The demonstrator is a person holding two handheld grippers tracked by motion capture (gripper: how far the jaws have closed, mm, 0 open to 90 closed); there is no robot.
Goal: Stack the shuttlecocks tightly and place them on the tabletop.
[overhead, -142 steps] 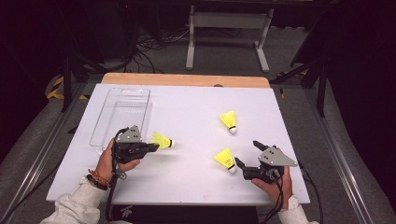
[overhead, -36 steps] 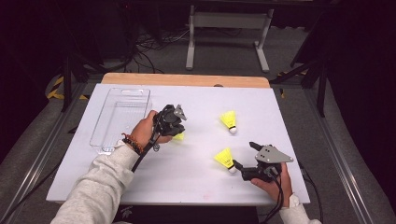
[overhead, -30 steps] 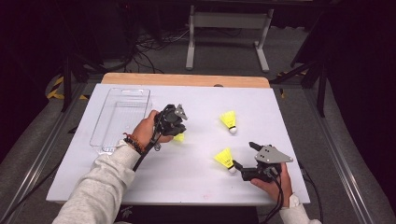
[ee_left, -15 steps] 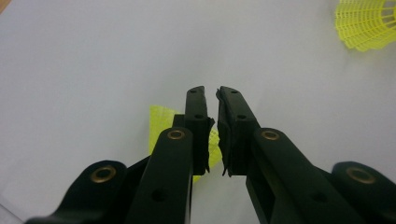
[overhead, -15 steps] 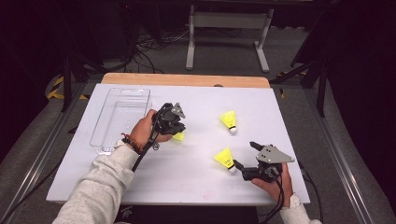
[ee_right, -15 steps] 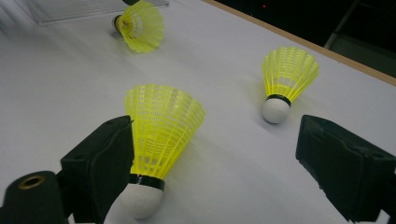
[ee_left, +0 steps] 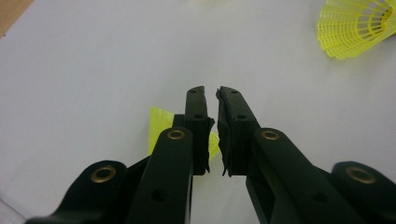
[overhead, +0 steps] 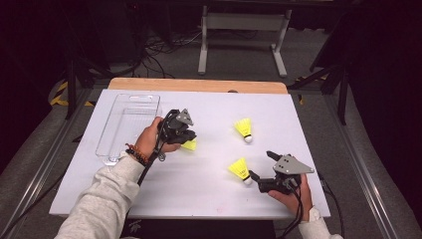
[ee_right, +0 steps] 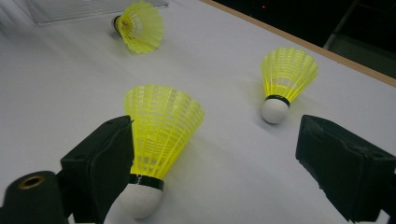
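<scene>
Lacking any readable writing, three yellow shuttlecocks; left gripper jaws nearly closed, right gripper jaws wide.

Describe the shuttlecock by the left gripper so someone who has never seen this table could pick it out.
Start at the clear plastic tray on the left of the white table. Just right of it, the left gripper points down at a yellow shuttlecock. Unlike the two shuttlecocks lying in the open farther right, it is mostly hidden under that gripper.

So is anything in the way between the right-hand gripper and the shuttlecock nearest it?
Nothing visible. The right gripper has its jaws open with the nearest shuttlecock already between them, close by one jaw, on the white table.
</scene>
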